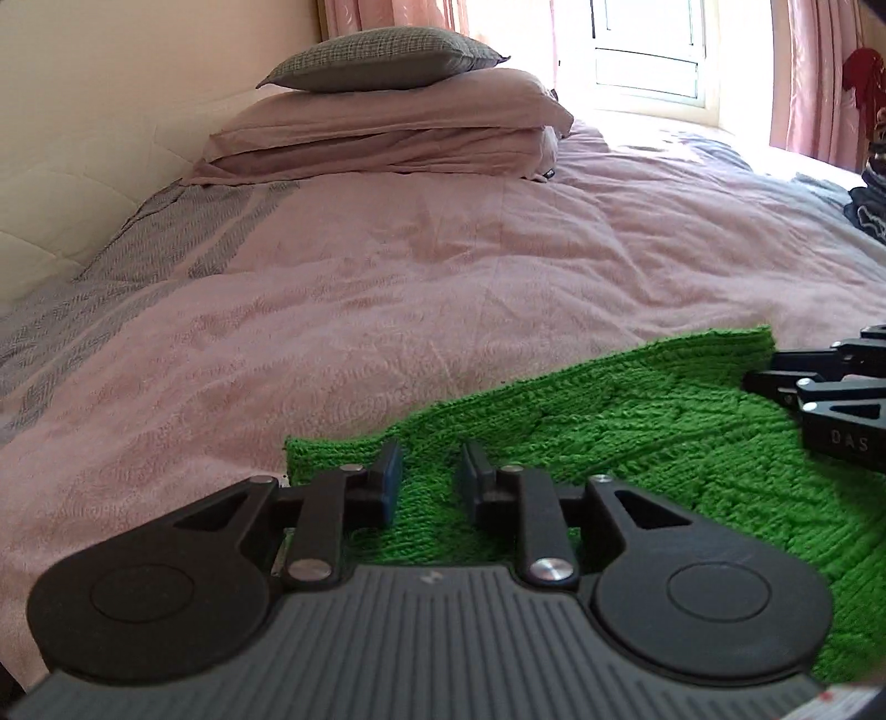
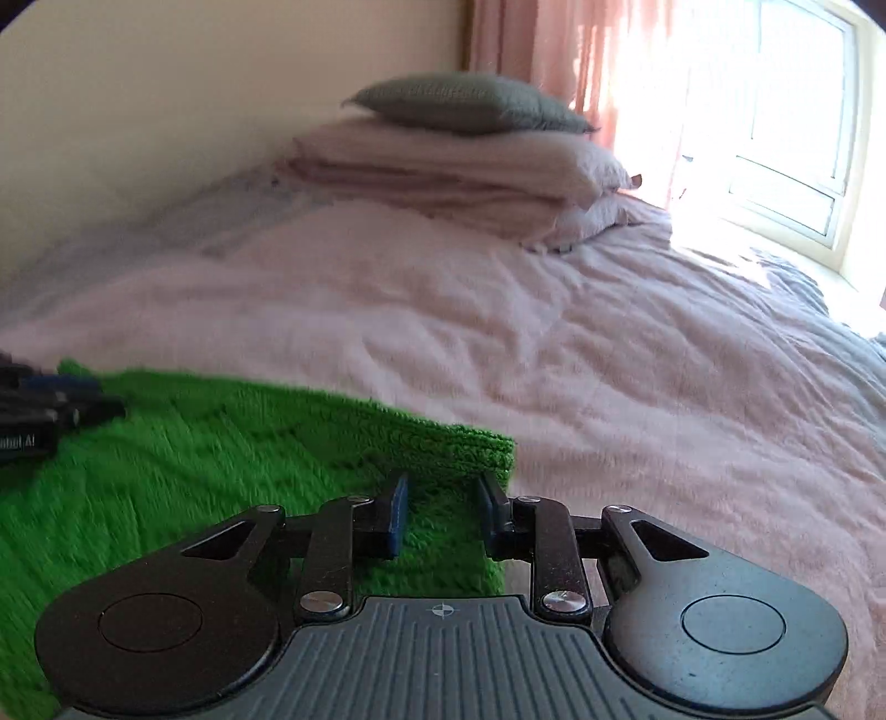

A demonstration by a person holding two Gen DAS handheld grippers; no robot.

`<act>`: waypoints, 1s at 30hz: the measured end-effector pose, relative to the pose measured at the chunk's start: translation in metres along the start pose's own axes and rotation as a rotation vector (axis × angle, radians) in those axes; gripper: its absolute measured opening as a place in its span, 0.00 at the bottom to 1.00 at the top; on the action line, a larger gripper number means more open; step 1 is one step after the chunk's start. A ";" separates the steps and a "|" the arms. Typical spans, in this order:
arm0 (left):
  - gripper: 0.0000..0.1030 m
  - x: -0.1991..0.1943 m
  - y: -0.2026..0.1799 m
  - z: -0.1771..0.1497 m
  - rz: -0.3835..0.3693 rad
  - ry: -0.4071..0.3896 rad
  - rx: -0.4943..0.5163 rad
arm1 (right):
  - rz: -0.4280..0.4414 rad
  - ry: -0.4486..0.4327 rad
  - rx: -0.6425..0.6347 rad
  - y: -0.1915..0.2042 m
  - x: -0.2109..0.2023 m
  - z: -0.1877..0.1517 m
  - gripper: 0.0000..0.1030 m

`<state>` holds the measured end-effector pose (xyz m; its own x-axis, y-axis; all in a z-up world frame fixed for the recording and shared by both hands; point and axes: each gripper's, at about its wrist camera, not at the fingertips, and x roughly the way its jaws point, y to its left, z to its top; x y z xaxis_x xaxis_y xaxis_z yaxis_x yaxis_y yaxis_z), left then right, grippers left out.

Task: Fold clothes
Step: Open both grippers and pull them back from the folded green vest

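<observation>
A bright green knitted garment (image 1: 637, 443) lies folded in layers on the pink bedspread (image 1: 387, 288). My left gripper (image 1: 429, 476) stands open over the garment's left end, with green knit showing between its blue pads and nothing pinched. My right gripper (image 2: 443, 509) is open too, above the garment's (image 2: 194, 454) right front corner, where stacked folded edges show. Each gripper appears at the edge of the other's view: the right gripper (image 1: 830, 399) on the right, the left gripper (image 2: 50, 410) on the left. The right wrist view is blurred.
A grey cushion (image 1: 382, 61) tops a stack of pink pillows (image 1: 387, 133) at the bed's far end by the cream wall. A bright window (image 1: 648, 50) with pink curtains is behind. Dark clothes (image 1: 869, 210) lie at the bed's right edge. A grey patterned blanket (image 1: 111, 277) runs along the wall.
</observation>
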<state>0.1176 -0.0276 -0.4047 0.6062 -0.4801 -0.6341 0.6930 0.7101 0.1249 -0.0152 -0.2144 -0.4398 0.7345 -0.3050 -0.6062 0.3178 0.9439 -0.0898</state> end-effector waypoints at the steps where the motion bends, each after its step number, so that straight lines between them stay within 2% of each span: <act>1: 0.20 0.000 -0.001 0.000 0.007 0.001 0.005 | -0.010 0.006 -0.002 -0.001 -0.002 -0.002 0.22; 5: 0.20 -0.020 0.006 0.005 -0.004 0.012 -0.026 | 0.002 0.002 0.078 -0.011 -0.031 -0.001 0.22; 8: 0.20 -0.055 0.010 0.004 -0.050 -0.002 -0.077 | 0.071 -0.058 0.165 -0.016 -0.081 -0.005 0.22; 12: 0.20 -0.095 0.001 -0.008 -0.099 -0.003 -0.107 | 0.114 -0.093 0.176 0.000 -0.132 -0.020 0.22; 15: 0.22 -0.099 -0.012 -0.024 -0.094 0.033 -0.091 | 0.116 -0.047 0.162 0.011 -0.134 -0.032 0.22; 17: 0.23 -0.090 -0.015 -0.034 -0.078 0.044 -0.095 | 0.103 0.058 0.143 0.017 -0.117 -0.039 0.22; 18: 0.23 -0.085 -0.015 -0.036 -0.082 0.057 -0.103 | 0.087 0.082 0.127 0.020 -0.107 -0.044 0.22; 24: 0.23 -0.098 -0.022 -0.029 -0.038 0.078 -0.096 | 0.068 0.097 0.146 0.020 -0.108 -0.037 0.24; 26: 0.28 -0.111 -0.022 -0.029 -0.038 0.075 -0.098 | 0.064 0.085 0.178 0.018 -0.122 -0.037 0.26; 27: 0.33 -0.119 -0.022 -0.030 -0.042 0.072 -0.101 | 0.067 0.081 0.202 0.018 -0.130 -0.038 0.29; 29: 0.40 -0.133 -0.021 -0.033 -0.054 0.078 -0.104 | 0.101 0.090 0.247 0.017 -0.143 -0.040 0.49; 30: 0.41 -0.139 -0.021 -0.035 -0.059 0.082 -0.104 | 0.117 0.088 0.259 0.018 -0.150 -0.041 0.63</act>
<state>0.0045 0.0423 -0.3460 0.5285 -0.4820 -0.6989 0.6797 0.7334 0.0082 -0.1446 -0.1466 -0.3829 0.7238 -0.1735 -0.6679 0.3854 0.9045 0.1827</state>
